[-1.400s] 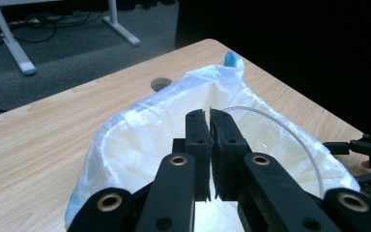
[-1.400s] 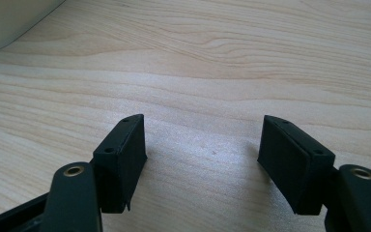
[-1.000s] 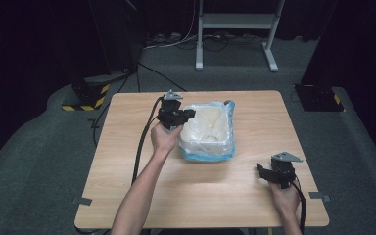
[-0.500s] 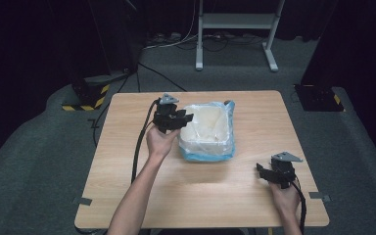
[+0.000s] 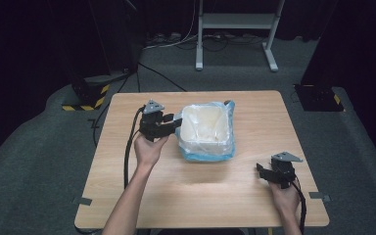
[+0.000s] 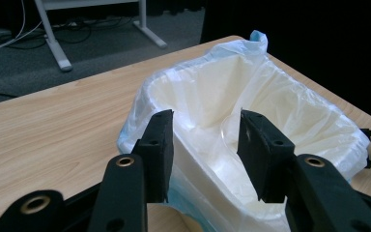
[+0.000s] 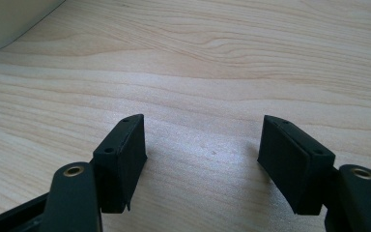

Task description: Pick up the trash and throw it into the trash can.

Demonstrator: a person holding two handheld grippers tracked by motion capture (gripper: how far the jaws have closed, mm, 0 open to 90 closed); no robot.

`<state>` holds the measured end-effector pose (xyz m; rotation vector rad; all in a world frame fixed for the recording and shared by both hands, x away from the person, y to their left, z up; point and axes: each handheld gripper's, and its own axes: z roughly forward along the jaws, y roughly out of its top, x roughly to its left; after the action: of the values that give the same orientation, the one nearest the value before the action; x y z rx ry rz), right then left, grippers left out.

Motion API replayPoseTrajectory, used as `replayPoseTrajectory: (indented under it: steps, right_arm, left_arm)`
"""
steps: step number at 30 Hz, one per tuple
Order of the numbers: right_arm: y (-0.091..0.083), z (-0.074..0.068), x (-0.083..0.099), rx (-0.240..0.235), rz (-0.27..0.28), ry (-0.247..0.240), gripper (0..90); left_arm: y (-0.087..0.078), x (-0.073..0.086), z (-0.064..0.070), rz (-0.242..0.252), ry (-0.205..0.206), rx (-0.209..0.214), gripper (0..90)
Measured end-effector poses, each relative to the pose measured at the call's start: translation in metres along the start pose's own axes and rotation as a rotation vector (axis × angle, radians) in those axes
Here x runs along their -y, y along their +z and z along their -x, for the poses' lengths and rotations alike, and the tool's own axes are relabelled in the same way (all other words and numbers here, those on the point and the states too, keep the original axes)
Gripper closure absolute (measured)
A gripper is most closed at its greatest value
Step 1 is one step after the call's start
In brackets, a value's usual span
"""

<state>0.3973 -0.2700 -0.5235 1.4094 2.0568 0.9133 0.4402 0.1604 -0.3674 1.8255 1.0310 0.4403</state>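
Observation:
A small bin lined with a white and pale blue plastic bag (image 5: 206, 148) stands near the middle of the wooden table (image 5: 200, 196). My left gripper (image 5: 176, 123) is held at the bin's left rim, pointing right. Its own view has the jaws of the left gripper (image 6: 205, 145) open, one on each side of the bag-covered rim (image 6: 232, 87), not pressing it. My right gripper (image 5: 261, 170) rests low at the table's front right, apart from the bin. In its view the right gripper (image 7: 203, 159) is open over bare wood, with nothing between the jaws.
Black cables (image 5: 127, 152) trail from the left gripper off the table's front left. A corner of the bin (image 7: 9, 19) shows at the top left of the right gripper view. Behind the table stand a white metal frame (image 5: 235, 29) and dark equipment on grey carpet.
My left gripper has drawn back to the left and a little toward the person, from over the bag's edge to the bin's left rim. The right gripper has stayed put.

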Motion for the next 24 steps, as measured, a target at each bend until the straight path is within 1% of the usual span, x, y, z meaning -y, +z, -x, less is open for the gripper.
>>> replayPoseTrajectory:
  steps: [4,6,11,13,14,16,19,21,24]
  right_arm:
    - [0.0,0.0,0.0,0.0,0.0,0.0,33.3]
    - [0.0,0.0,0.0,0.0,0.001,-0.001,33.3]
    - [0.0,0.0,0.0,0.0,0.0,0.0,33.4]
    - [0.0,0.0,0.0,0.0,0.0,0.0,33.3]
    - [0.0,0.0,0.0,0.0,0.0,0.0,33.3]
    - [0.0,0.0,0.0,-0.001,0.001,0.0,33.3]
    - [0.0,0.0,0.0,0.0,0.0,0.0,33.3]
    - [0.0,0.0,0.0,0.0,0.0,0.0,33.3]
    - [0.0,0.0,0.0,0.0,0.0,0.0,33.3]
  left_arm:
    - [-0.004,0.004,-0.001,0.002,-0.007,0.001,55.8]
    - [-0.007,0.006,-0.001,0.0,-0.001,-0.004,55.6]
    - [-0.014,0.01,-0.001,0.014,-0.009,-0.007,55.0]
    - [-0.02,0.013,-0.002,0.023,-0.014,-0.009,54.8]
    - [-0.02,0.013,-0.002,0.023,-0.014,-0.009,54.7]
    - [-0.025,0.017,-0.004,0.025,-0.025,-0.017,54.6]
    - [-0.028,0.02,-0.005,0.025,-0.032,-0.021,54.3]
    - [-0.032,0.025,-0.007,0.032,-0.046,-0.023,54.2]
    - [-0.036,0.029,-0.007,0.037,-0.051,-0.025,54.0]
